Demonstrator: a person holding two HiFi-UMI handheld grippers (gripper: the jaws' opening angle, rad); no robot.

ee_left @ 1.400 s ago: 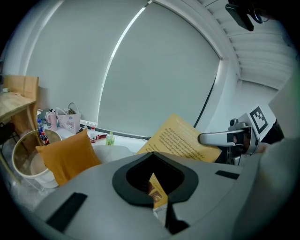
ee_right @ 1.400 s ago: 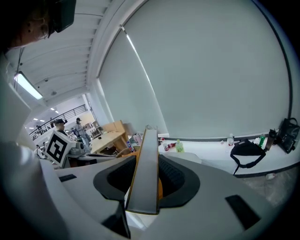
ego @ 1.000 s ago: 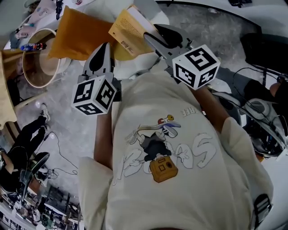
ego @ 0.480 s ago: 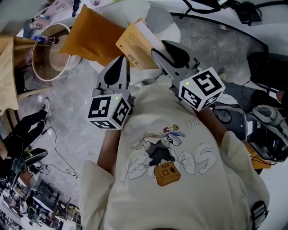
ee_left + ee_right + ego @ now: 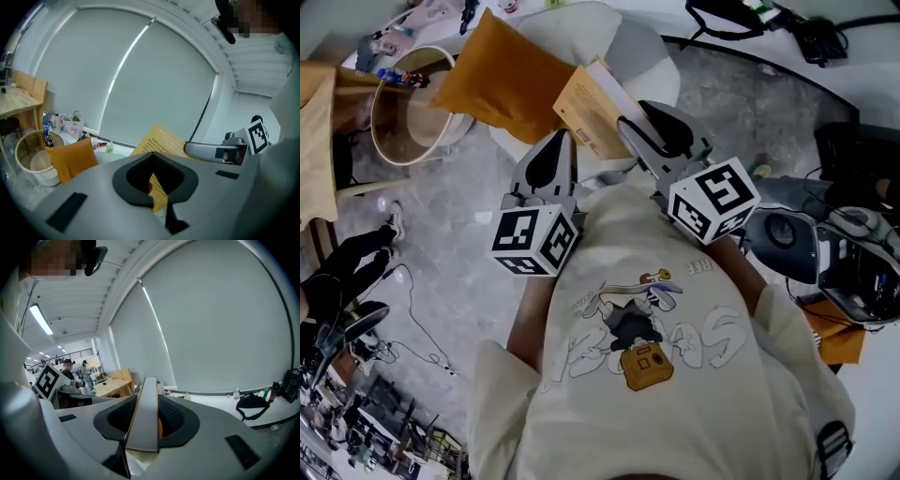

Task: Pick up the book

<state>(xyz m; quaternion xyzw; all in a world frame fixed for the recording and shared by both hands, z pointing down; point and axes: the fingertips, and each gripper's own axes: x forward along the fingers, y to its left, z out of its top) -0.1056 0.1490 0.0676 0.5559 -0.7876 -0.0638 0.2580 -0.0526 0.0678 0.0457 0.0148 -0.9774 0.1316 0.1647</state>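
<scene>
The book [image 5: 591,105] has a yellow cover with print on it, and it is held up off the floor in front of the person. My right gripper [image 5: 643,126] is shut on it; in the right gripper view the book [image 5: 146,413] stands edge-on between the two jaws. My left gripper [image 5: 551,161] is beside it on the left, shut with nothing in it. In the left gripper view the yellow cover [image 5: 161,140] shows just past the closed left gripper [image 5: 158,206], and the right gripper [image 5: 213,151] reaches in from the right.
An orange cushion [image 5: 508,80] leans on a white seat [image 5: 623,42] ahead. A round basket [image 5: 411,105] and a wooden table [image 5: 319,150] are at the left. A desk with bags and cables [image 5: 787,23] curves along the right, with gear [image 5: 862,272] below it.
Both grippers have shifted right and slightly down in the head view, the book still in the right one. Cushion and basket sit further right in the picture too.
</scene>
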